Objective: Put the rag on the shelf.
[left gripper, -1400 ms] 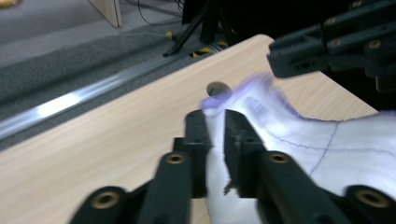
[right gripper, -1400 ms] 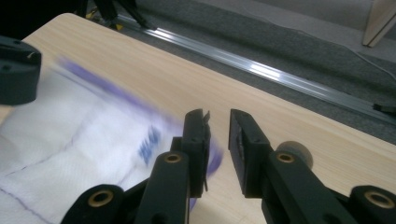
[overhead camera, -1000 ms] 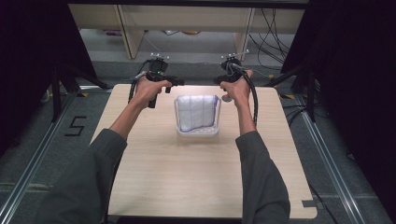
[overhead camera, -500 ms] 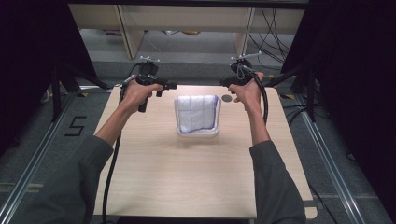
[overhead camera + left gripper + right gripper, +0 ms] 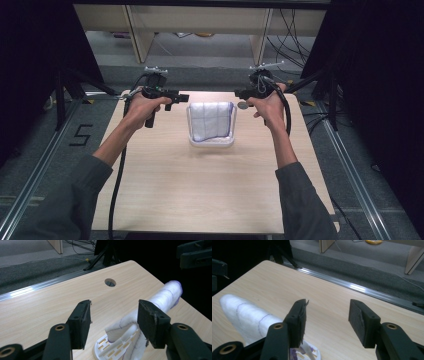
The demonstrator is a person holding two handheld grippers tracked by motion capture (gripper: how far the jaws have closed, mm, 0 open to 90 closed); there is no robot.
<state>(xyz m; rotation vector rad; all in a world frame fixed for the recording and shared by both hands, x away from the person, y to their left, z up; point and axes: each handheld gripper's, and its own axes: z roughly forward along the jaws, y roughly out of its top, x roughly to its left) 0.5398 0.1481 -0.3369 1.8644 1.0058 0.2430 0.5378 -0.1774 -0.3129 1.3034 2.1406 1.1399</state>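
Two claws are held over the far half of the worktop point(image 5: 210, 190), one on each side of a white cloth point(image 5: 212, 120) with thin purple lines that is draped over a white slotted rack point(image 5: 212, 141). The cloth is hung over the rack's raised walls, so that it sags in the middle and is kept off the wood; it looks to have been laid there on purpose, and the claws appear to be drawn apart from it now that it rests.

The left claw point(image 5: 113, 322) is open, its jaws having just been opening, and nothing is pressed between the pads. In the left gripper view the cloth's rolled edge point(image 5: 165, 296) is seen running away behind the right-hand jaw, and the rack's slotted base point(image 5: 113, 346) lies below and just beyond the gap; neither is touched.

The right claw point(image 5: 327, 321) is likewise open, its jaws having just been opening, with bare wood seen through the gap. In the right gripper view the cloth point(image 5: 244, 312) lies to the left of the left-hand jaw, near but apart.

In the high view the left claw point(image 5: 182, 98) is pointed at the cloth's left edge, the right claw point(image 5: 240, 93) at its right; both are close beside it.
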